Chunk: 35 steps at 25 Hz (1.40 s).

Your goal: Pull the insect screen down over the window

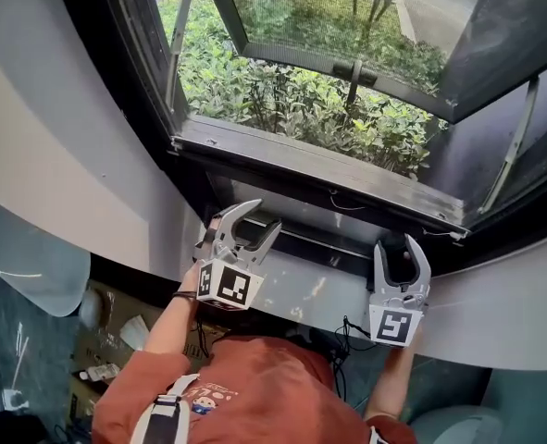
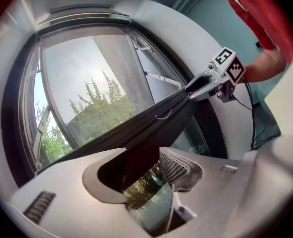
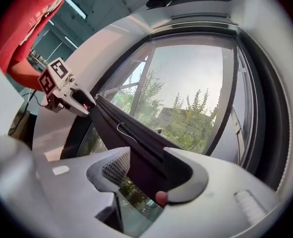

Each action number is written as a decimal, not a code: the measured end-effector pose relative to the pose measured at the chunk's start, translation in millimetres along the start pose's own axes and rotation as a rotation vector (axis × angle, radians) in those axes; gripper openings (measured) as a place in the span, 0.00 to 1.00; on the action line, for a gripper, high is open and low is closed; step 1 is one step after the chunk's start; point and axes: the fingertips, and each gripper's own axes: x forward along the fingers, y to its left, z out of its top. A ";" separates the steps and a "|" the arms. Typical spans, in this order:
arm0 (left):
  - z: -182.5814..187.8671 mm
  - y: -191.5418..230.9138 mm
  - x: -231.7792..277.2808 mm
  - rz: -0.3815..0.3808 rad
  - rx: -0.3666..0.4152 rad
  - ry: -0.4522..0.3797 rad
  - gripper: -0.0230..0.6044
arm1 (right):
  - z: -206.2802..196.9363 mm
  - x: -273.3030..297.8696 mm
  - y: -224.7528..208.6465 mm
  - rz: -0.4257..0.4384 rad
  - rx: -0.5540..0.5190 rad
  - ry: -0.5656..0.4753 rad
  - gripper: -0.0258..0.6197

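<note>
Left gripper (image 1: 265, 215) and right gripper (image 1: 396, 244) straddle the insect screen's pull bar (image 1: 317, 242) at lower centre, jaws apart, unclamped. Best press both ends evenly, keeping it level, so it won't jam.

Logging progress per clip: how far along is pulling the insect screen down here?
Mostly done, it seems: the screen's dark pull bar sits low, by the window sill. In hand: the left gripper and right gripper each straddle that bar, jaws apart, not clamped. Left: seating or latching the bar, if needed, which these views cannot confirm, then taking the grippers off.
</note>
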 end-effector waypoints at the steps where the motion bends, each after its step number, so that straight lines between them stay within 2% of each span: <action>1: -1.0 -1.3 -1.8 0.013 -0.030 -0.007 0.37 | 1.8 -1.2 2.0 -0.005 0.024 -0.024 0.38; 4: -3.4 -4.8 -8.3 0.058 -0.127 -0.037 0.37 | 4.7 -4.9 9.2 -0.018 0.118 -0.076 0.38; 8: -4.3 -11.9 -17.8 0.083 -0.248 -0.072 0.37 | -5.8 -9.9 17.0 -0.034 0.238 -0.031 0.38; 11: -6.7 -16.1 -21.9 0.099 -0.316 -0.090 0.37 | -10.9 -14.6 23.5 -0.046 0.332 -0.074 0.38; 14: -12.6 -23.1 -24.0 0.117 -0.384 -0.099 0.37 | -15.1 -21.4 25.0 -0.095 0.433 -0.110 0.38; 18: -25.5 -27.4 -31.5 0.190 -0.455 -0.087 0.37 | -23.8 -29.4 26.3 -0.163 0.511 -0.120 0.38; 21: -37.7 -28.1 -36.1 0.245 -0.480 -0.081 0.37 | -32.1 -31.1 31.1 -0.185 0.517 -0.104 0.38; 29: -36.4 -27.6 -38.2 0.255 -0.472 -0.090 0.37 | -37.8 -26.6 47.2 -0.152 0.521 -0.079 0.38; 35: -37.9 -28.3 -36.3 0.259 -0.480 -0.089 0.36 | -36.5 -25.0 42.2 -0.168 0.530 -0.087 0.38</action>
